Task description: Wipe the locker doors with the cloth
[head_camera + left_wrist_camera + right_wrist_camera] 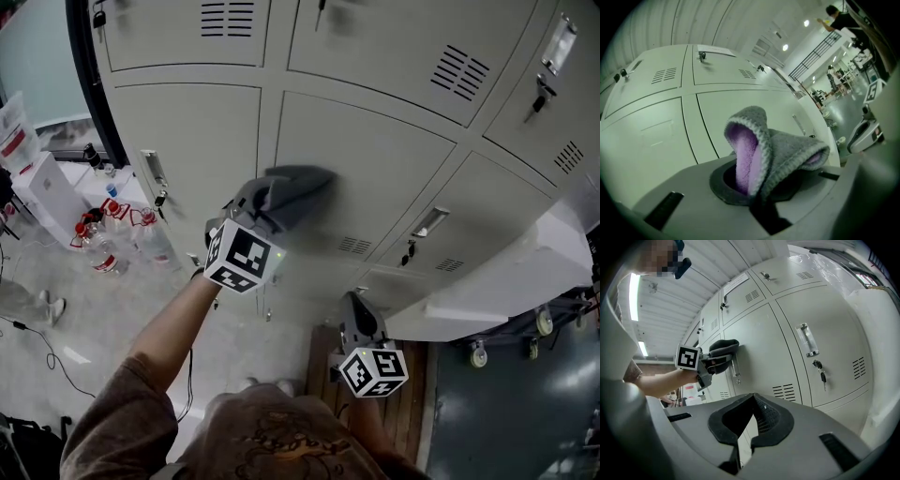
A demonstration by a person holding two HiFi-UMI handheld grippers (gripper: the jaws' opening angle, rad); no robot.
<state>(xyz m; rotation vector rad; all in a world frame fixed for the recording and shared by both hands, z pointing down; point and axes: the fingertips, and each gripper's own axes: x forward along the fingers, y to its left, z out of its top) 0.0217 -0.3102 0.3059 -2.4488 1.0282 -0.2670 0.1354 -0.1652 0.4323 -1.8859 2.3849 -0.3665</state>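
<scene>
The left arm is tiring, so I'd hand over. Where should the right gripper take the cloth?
Best pinch the doubled end of the cloth that sticks out past the left gripper, whose jaws are shut on its bunched part. Bring the right gripper up from below and right, along the locker door: that free end points that way, clear of the left jaws.

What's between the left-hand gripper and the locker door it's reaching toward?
Only the grey cloth, pinched in the jaws of the left gripper. The left gripper view shows this best; the head view shows the cloth up by the locker door.
</scene>
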